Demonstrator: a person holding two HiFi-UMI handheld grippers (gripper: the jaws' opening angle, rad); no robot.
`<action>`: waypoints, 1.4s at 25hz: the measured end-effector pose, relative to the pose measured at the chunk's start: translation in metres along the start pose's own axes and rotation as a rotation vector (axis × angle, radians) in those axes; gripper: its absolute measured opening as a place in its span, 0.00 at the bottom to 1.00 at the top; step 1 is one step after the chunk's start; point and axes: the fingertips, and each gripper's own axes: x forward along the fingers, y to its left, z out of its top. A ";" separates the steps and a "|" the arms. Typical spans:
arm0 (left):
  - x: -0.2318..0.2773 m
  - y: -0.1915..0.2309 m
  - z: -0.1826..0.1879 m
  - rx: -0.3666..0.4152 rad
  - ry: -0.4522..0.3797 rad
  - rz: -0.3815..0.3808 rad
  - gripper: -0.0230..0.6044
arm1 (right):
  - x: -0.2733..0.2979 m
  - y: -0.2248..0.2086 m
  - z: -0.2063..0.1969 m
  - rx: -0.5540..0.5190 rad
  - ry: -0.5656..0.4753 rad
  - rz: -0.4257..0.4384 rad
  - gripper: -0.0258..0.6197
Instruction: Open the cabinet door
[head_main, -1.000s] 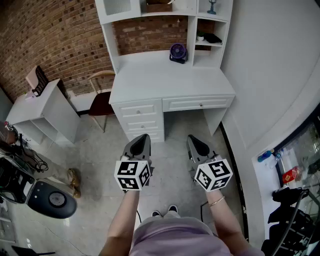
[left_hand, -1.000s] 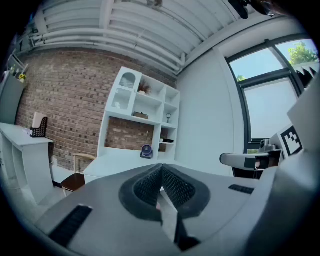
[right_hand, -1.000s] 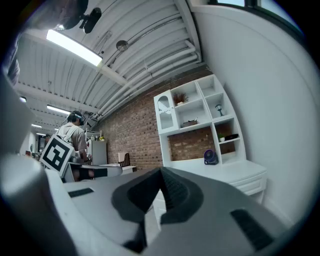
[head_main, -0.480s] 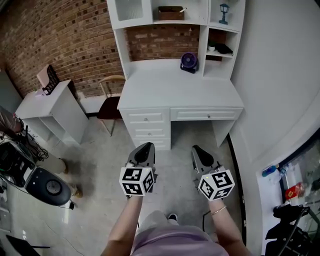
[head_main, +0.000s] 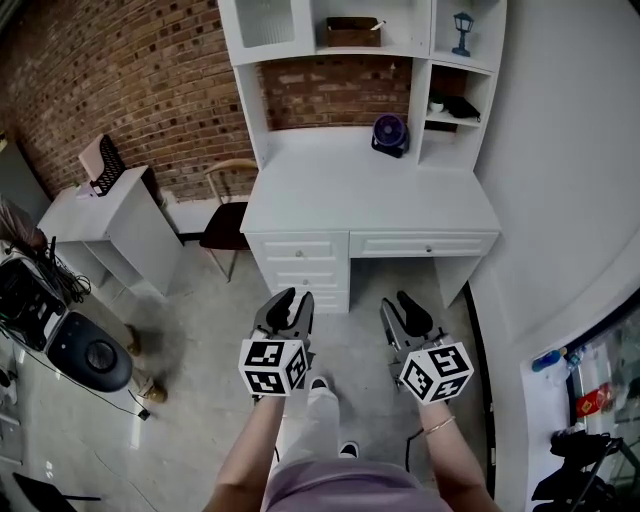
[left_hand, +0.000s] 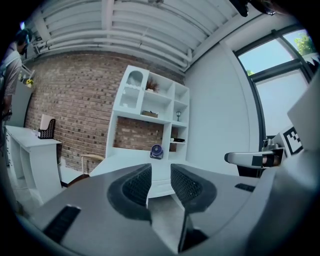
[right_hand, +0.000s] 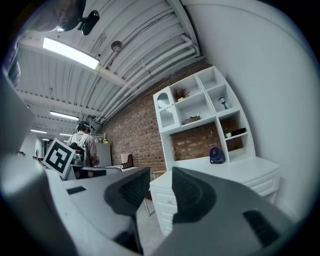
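Opening, empty left tool (head_main: 293, 298) and right tool (head_main: 398, 303) are best brought squarely to the white glass-fronted cabinet door (head_main: 263, 20).

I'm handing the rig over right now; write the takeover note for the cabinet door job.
Left hand-held gripper: empty, jaws opening, over the floor short of the white desk.
Right hand-held gripper: same, empty, jaws opening.
White glass-fronted cabinet door: top left of the hutch, looks shut, untouched.
Done: nothing yet.
To do: step closer, grip the door, swing it open.
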 end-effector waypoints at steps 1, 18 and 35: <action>0.008 0.006 0.002 0.000 -0.002 0.000 0.21 | 0.008 -0.003 0.001 0.003 -0.003 0.002 0.24; 0.201 0.148 0.068 0.029 -0.052 0.004 0.29 | 0.230 -0.073 0.046 -0.017 -0.043 -0.014 0.25; 0.332 0.213 0.135 0.068 -0.137 -0.011 0.29 | 0.380 -0.124 0.109 -0.067 -0.126 0.035 0.25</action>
